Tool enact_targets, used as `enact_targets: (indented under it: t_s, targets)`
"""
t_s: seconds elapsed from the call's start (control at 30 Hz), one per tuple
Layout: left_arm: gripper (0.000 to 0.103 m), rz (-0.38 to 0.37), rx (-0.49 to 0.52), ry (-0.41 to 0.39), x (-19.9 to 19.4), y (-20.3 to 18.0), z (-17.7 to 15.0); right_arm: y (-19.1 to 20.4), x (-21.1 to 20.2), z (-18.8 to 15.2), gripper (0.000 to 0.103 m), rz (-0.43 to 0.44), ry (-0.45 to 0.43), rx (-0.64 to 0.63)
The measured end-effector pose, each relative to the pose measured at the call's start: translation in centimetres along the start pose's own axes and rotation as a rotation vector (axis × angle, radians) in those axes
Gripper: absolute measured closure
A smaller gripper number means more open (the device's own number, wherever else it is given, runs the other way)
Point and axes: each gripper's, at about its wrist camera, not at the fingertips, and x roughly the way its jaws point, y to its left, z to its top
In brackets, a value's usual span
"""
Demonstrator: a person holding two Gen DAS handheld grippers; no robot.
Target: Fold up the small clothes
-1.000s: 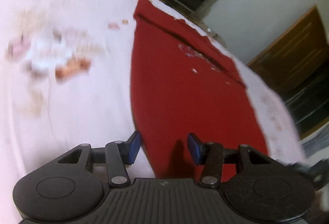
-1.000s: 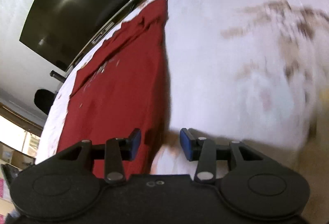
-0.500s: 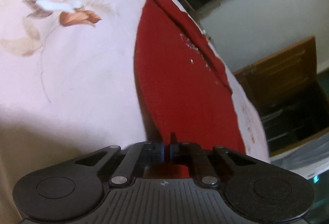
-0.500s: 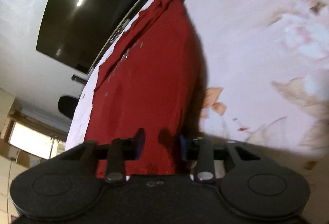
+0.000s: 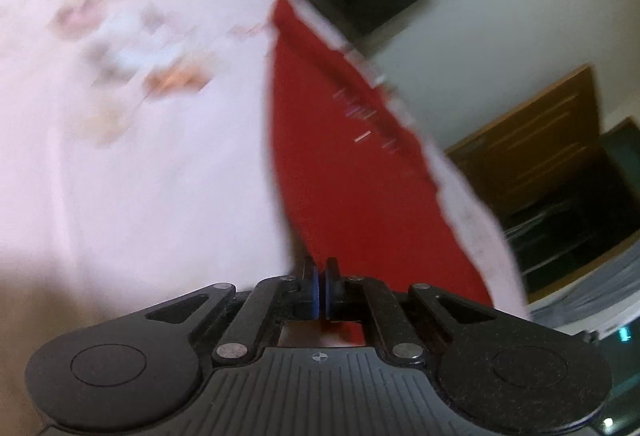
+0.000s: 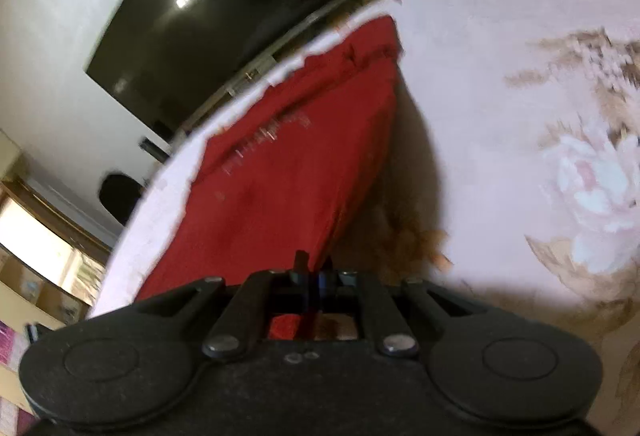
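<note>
A small red garment (image 5: 352,172) lies on a pale floral bed sheet (image 5: 140,156), stretching away from me toward the bed's far edge. My left gripper (image 5: 321,290) is shut on the garment's near edge, at its left corner. In the right wrist view the red garment (image 6: 288,164) rises off the sheet toward my right gripper (image 6: 312,280), which is shut on its near right edge. A small print shows on the cloth's far part. Both views are motion-blurred.
The floral sheet (image 6: 520,116) spreads to the right of the garment. A dark TV screen (image 6: 208,16) hangs on the wall beyond the bed. A wooden cabinet (image 5: 532,156) stands past the bed's right edge.
Both grippers went from open beside the garment's near edge to shut on it. The near edge has since lifted off the sheet, and both views have moved.
</note>
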Motion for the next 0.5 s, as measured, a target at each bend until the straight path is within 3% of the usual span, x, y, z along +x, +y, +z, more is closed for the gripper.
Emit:
enact_targets:
  t_s: [0.07, 0.17, 0.3, 0.5]
  targets:
    - [0.101, -0.041, -0.044, -0.034, 0.0, 0.9, -0.5, -1.9, 2.3, -1.4, 0.100, -0.066, 0.074, 0.025]
    - [0.100, -0.037, -0.037, -0.026, 0.0, 0.4, -0.2, -3.6, 1.8, -1.6, 0.096, 0.011, 0.035, 0.180]
    - [0.100, -0.055, -0.072, -0.008, 1.1, 0.2, 0.4, -3.9, 1.6, -1.4, 0.086, 0.055, 0.043, 0.202]
    - [0.099, -0.073, -0.080, 0.015, 1.2, 1.0, 0.4, -4.2, 2.1, -1.3, 0.082, 0.081, 0.040, 0.242]
